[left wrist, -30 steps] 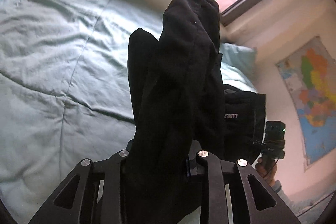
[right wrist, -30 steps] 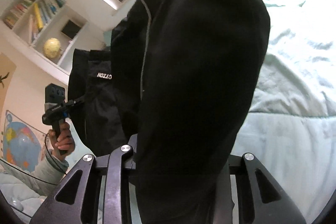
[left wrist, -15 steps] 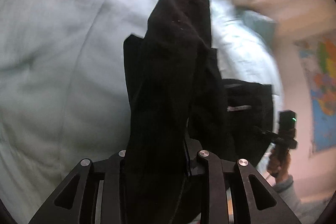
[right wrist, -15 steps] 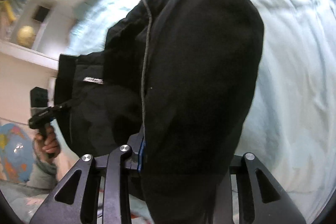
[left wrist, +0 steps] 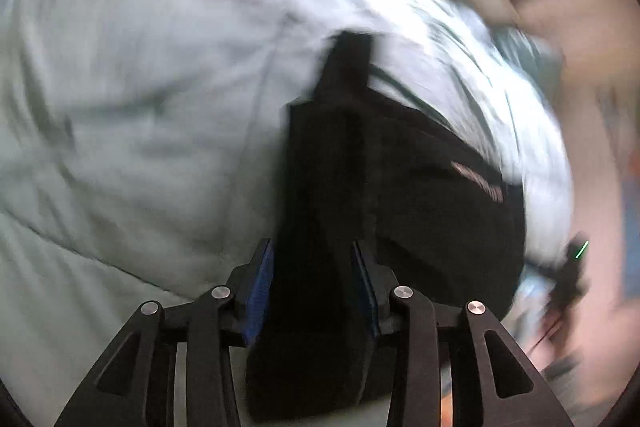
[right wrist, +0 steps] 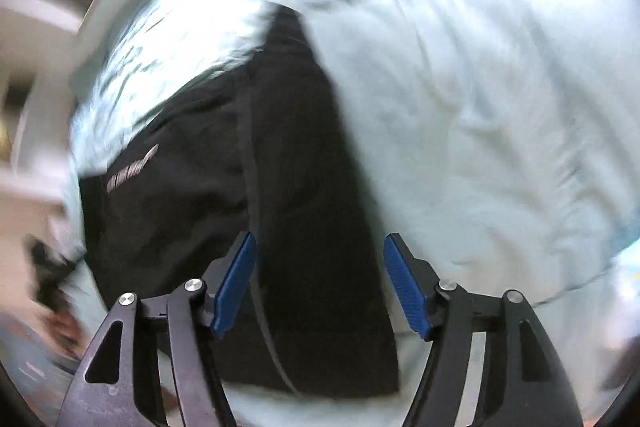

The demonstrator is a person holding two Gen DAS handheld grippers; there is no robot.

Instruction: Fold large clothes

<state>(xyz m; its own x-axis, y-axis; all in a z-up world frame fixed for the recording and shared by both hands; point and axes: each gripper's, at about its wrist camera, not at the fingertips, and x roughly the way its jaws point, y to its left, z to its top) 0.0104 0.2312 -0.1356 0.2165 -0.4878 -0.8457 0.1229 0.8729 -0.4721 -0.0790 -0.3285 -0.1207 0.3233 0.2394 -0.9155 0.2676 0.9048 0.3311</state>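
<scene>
Opening both sets of jaws over the bed (left wrist: 132, 131). Left gripper (left wrist: 312, 275): spreading, black garment (left wrist: 400, 195) still filling the gap, pad contact unclear through blur. Right gripper (right wrist: 318, 283): spread wide, clear of the garment's folded edge between them. Garment lying on pale green bedding.

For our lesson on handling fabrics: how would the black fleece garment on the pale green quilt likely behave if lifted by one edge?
The black fleece garment would probably flop and drape, since it lies in soft folds between the right tool's opening jaws. It looks thick, so likely somewhat heavy for cloth. Its fuzzy surface suggests it would grip, not slide, on the pale green quilt.
</scene>
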